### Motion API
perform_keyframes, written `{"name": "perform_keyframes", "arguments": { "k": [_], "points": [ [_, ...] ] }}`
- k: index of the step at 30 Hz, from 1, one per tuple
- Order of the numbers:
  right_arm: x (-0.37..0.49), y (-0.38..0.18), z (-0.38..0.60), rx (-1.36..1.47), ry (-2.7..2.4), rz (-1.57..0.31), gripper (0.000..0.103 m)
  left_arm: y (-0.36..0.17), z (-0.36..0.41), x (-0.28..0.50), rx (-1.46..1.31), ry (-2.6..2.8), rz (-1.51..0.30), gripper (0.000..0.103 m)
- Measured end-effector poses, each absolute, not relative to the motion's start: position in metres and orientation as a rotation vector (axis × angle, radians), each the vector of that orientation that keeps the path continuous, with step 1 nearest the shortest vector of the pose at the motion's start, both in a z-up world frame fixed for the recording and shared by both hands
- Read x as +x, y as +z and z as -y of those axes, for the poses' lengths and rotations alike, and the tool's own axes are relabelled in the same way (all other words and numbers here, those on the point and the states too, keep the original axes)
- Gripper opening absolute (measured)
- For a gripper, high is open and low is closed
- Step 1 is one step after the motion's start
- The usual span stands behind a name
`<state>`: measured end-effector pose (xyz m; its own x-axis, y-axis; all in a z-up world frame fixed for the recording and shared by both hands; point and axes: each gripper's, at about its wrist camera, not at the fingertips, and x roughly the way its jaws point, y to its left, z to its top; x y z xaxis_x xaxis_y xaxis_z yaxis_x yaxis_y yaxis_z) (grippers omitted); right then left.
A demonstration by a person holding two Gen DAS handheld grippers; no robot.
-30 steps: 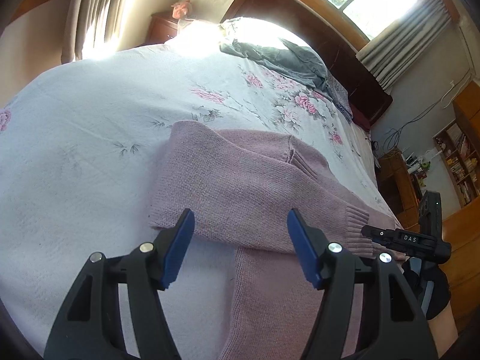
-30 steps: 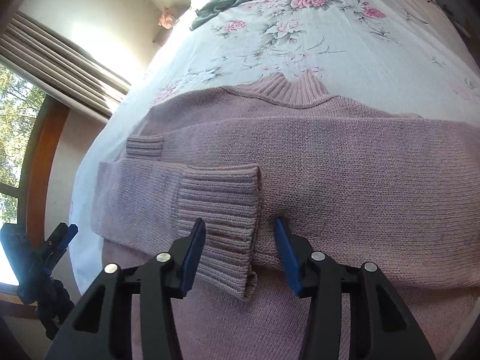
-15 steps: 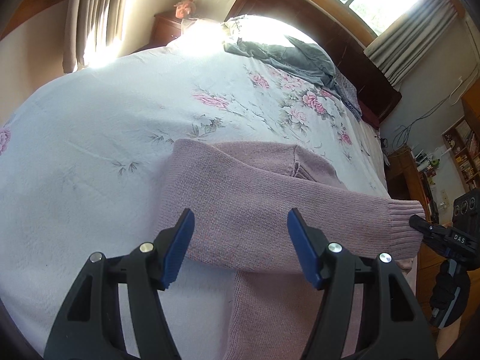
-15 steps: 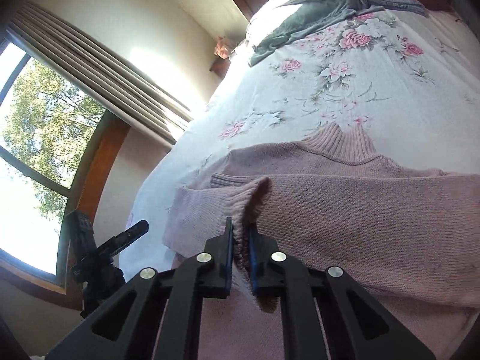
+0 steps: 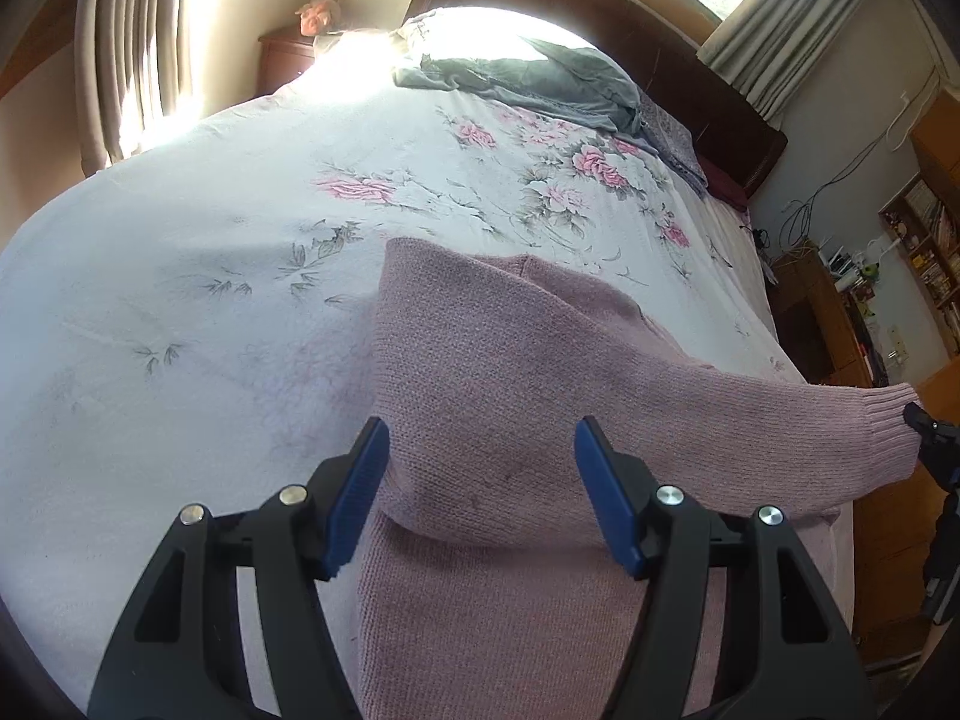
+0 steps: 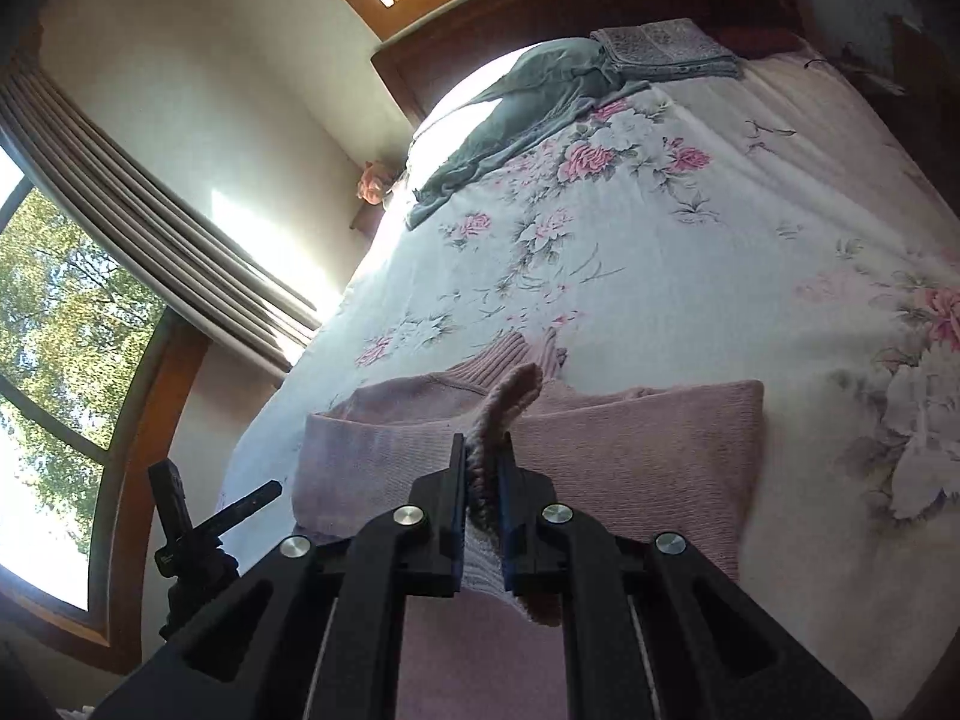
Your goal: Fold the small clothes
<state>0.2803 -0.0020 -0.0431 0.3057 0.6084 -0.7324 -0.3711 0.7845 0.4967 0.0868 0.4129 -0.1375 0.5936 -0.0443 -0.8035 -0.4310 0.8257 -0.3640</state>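
Note:
A dusty-pink knit sweater (image 5: 510,372) lies on a floral bedspread (image 5: 210,252). My left gripper (image 5: 480,492) hovers open above the sweater's folded shoulder, nothing between its blue pads. One sleeve stretches off to the right, and its ribbed cuff (image 5: 888,426) is pinched by the other gripper at the frame edge. In the right wrist view my right gripper (image 6: 485,480) is shut on that ribbed cuff (image 6: 510,396), lifted above the sweater body (image 6: 630,444). The ribbed collar (image 6: 510,354) shows behind it.
A grey garment (image 5: 540,78) and a folded patterned cloth (image 6: 660,48) lie near the dark wooden headboard (image 5: 690,72). Curtained windows stand on the left. A camera tripod (image 6: 186,528) stands beside the bed. Shelves and a wooden cabinet (image 5: 840,324) are at the right.
My right gripper closed on the sleeve cuff and lifted it, pulling the sleeve out to the right. The left gripper stayed open and rose a little.

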Motion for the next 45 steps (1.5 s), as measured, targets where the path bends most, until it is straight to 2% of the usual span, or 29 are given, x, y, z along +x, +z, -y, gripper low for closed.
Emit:
{"name": "perform_keyframes", "arguments": {
  "k": [2, 7, 10, 12, 14, 16, 18, 20, 22, 26, 34, 36, 39, 41, 45],
  "points": [
    [0.286, -0.053, 0.016, 0.245, 0.609, -1.095, 0.005, -0.144, -0.406, 0.095, -0.554, 0.232, -0.942, 0.064],
    [0.298, -0.108, 0.031, 0.233, 0.501, -1.211, 0.006, -0.17, -0.394, 0.117, -0.447, 0.278, -1.022, 0.064],
    [0.298, -0.14, 0.035, 0.185, 0.415, -1.28, 0.014, -0.175, -0.389, 0.123, -0.379, 0.289, -1.051, 0.064],
    [0.294, -0.147, 0.046, 0.253, 0.426, -1.293, 0.015, -0.167, -0.387, 0.119, -0.368, 0.275, -1.051, 0.064],
    [0.288, -0.144, 0.054, 0.311, 0.462, -1.286, 0.029, -0.15, -0.387, 0.11, -0.403, 0.237, -1.004, 0.064],
    [0.285, -0.142, 0.058, 0.323, 0.475, -1.29, 0.032, -0.139, -0.383, 0.103, -0.401, 0.216, -0.979, 0.067],
    [0.281, -0.142, 0.055, 0.302, 0.485, -1.305, 0.031, -0.138, -0.377, 0.102, -0.386, 0.208, -0.985, 0.067],
    [0.278, -0.145, 0.046, 0.227, 0.477, -1.307, 0.02, -0.147, -0.372, 0.107, -0.379, 0.197, -1.011, 0.067],
    [0.274, -0.151, 0.039, 0.146, 0.435, -1.313, 0.014, -0.162, -0.371, 0.113, -0.367, 0.222, -1.055, 0.067],
    [0.271, -0.159, 0.035, 0.117, 0.414, -1.311, 0.013, -0.184, -0.372, 0.117, -0.365, 0.228, -1.091, 0.067],
    [0.27, -0.165, 0.038, 0.134, 0.395, -1.307, 0.011, -0.189, -0.374, 0.119, -0.367, 0.213, -1.095, 0.067],
    [0.267, -0.155, 0.041, 0.153, 0.414, -1.276, 0.014, -0.183, -0.374, 0.114, -0.363, 0.215, -1.1, 0.065],
    [0.245, -0.12, 0.053, 0.209, 0.486, -1.187, 0.027, -0.16, -0.373, 0.087, -0.365, 0.197, -1.08, 0.064],
    [0.218, -0.095, 0.059, 0.184, 0.527, -1.127, 0.043, -0.148, -0.374, 0.059, -0.357, 0.169, -1.085, 0.065],
    [0.146, -0.078, 0.069, 0.061, 0.613, -1.098, 0.051, -0.145, -0.375, -0.012, -0.335, 0.173, -1.151, 0.068]
  ]
}}
